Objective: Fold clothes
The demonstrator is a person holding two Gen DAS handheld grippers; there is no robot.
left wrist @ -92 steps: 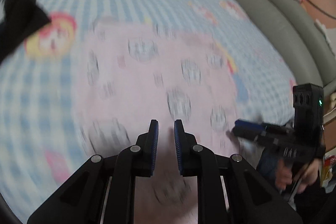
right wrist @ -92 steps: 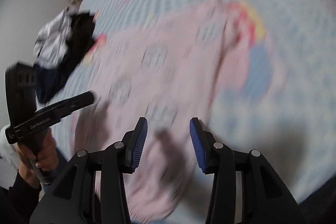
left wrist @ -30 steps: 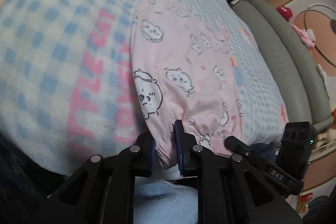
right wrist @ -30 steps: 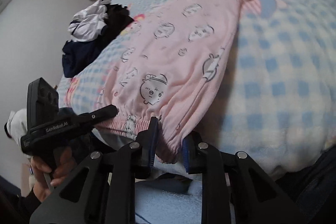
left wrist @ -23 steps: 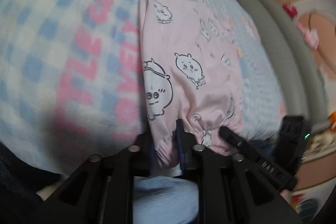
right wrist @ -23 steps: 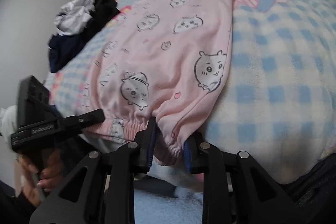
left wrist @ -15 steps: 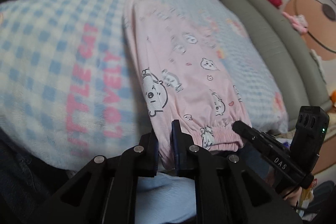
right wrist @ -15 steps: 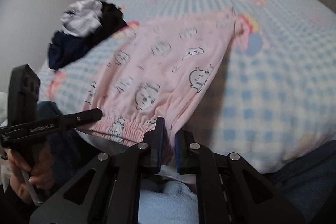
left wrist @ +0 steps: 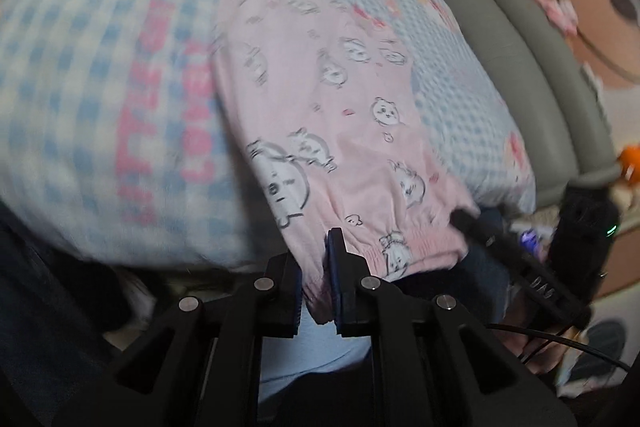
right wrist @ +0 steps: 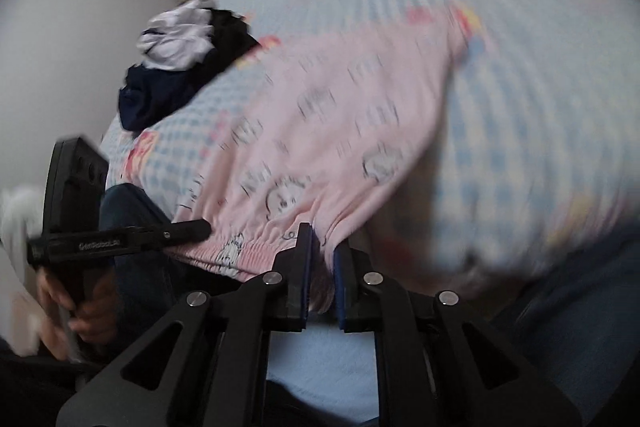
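Pink pyjama trousers [left wrist: 320, 99] printed with small cartoon animals lie stretched over a blue checked blanket [left wrist: 80, 99], their elastic waistband hanging past the bed's near edge. My left gripper [left wrist: 316, 267] is shut on the waistband's left corner. My right gripper [right wrist: 320, 259] is shut on the waistband's other corner, with pink cloth [right wrist: 340, 115] bunched between its blue pads. Each wrist view shows the other gripper: the right gripper [left wrist: 472, 223] at the waistband's far end, the left gripper [right wrist: 192, 229] likewise. Both views are blurred by motion.
A heap of dark and white clothes [right wrist: 184, 63] sits at the bed's far left corner. A grey padded bed frame [left wrist: 532, 67] runs along the right side, with a play mat and toys [left wrist: 560, 7] on the floor beyond. The person's legs [right wrist: 132, 219] are close below.
Three seconds ago both grippers were open above the trousers. They closed on the waistband corners and have since lifted and pulled it toward the person, off the bed's edge.
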